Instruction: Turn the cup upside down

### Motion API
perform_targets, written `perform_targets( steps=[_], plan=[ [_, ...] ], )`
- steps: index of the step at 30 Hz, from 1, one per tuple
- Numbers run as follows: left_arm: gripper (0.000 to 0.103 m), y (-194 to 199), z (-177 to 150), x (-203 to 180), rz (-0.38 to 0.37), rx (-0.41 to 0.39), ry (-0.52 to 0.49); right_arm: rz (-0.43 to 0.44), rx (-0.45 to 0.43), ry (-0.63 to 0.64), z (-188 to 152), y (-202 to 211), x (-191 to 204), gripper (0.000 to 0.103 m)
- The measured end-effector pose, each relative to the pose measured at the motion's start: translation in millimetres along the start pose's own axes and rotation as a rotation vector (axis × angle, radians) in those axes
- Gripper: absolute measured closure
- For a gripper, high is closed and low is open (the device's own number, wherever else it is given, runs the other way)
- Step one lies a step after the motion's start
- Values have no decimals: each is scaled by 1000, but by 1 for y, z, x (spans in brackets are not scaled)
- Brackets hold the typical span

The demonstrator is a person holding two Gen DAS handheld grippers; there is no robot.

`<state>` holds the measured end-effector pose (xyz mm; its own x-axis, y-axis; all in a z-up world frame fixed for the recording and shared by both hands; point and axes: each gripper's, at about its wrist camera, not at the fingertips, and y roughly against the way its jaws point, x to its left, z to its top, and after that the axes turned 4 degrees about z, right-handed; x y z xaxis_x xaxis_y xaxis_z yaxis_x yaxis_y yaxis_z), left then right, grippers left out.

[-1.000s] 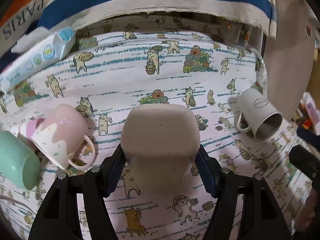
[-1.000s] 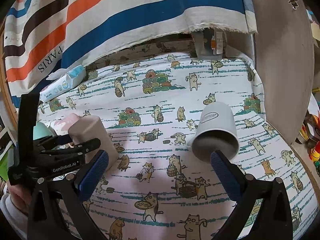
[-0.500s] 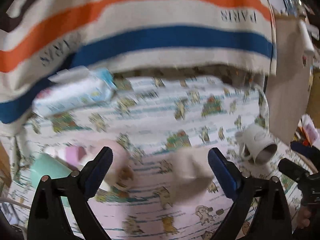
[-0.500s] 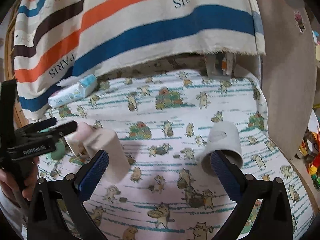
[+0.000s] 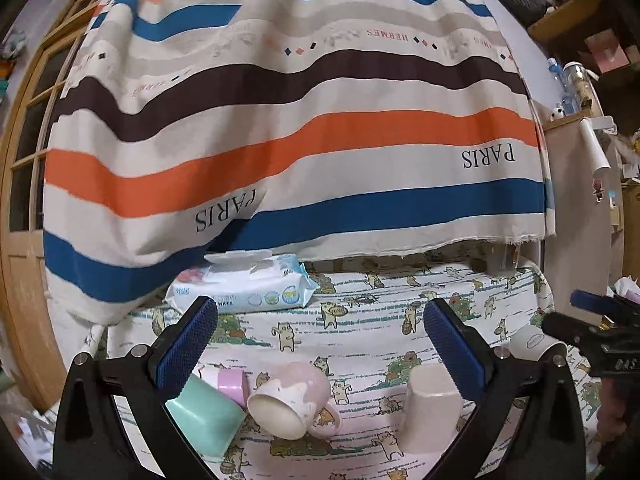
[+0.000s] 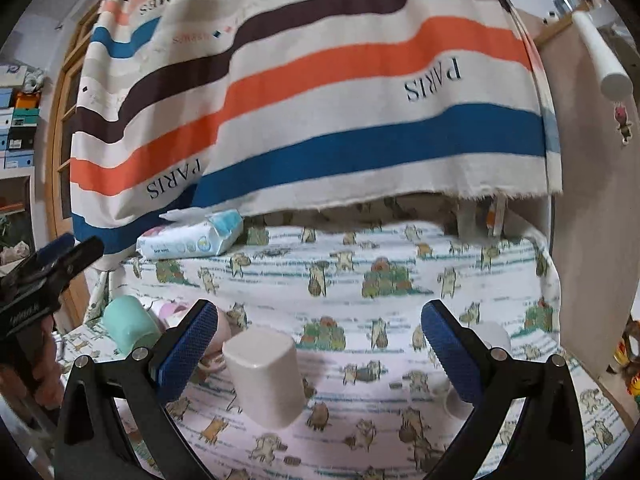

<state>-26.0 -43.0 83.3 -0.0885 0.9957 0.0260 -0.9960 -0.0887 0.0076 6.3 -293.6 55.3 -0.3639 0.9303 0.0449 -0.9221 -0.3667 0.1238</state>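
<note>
A beige squarish cup (image 5: pixel 430 410) stands upside down on the cat-print cloth; it also shows in the right wrist view (image 6: pixel 264 382). My left gripper (image 5: pixel 320 344) is open and empty, raised and pulled back from it. My right gripper (image 6: pixel 316 344) is open and empty above the cloth. A white mug (image 5: pixel 534 344) lies on its side at the right; in the right wrist view it is mostly hidden behind the right finger (image 6: pixel 448 350). A pink mug (image 5: pixel 292 398), a mint cup (image 5: pixel 204 410) and a small lilac cup (image 5: pixel 232 382) lie on their sides at the left.
A pack of wet wipes (image 5: pixel 244 286) lies at the back of the table under a hanging striped cloth (image 5: pixel 300 140). A beige cabinet side (image 6: pixel 592 200) stands at the right. The table edge (image 6: pixel 592 384) drops off at the right.
My left gripper has let go of the beige cup, opened, and lifted back and up. The cup now stands upside down on the cloth. My right gripper has also drawn back.
</note>
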Motion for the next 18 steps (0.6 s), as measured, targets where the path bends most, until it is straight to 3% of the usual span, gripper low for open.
perform_targets(
  steps=[10,18],
  plan=[
    [1,-16,-48,-3,-12,47,0,-55,-2,16,-29,-29,5,0],
    [1,-31,-61,5,-6,110,29,-51,88,17,-45,-51,4,0]
  ],
)
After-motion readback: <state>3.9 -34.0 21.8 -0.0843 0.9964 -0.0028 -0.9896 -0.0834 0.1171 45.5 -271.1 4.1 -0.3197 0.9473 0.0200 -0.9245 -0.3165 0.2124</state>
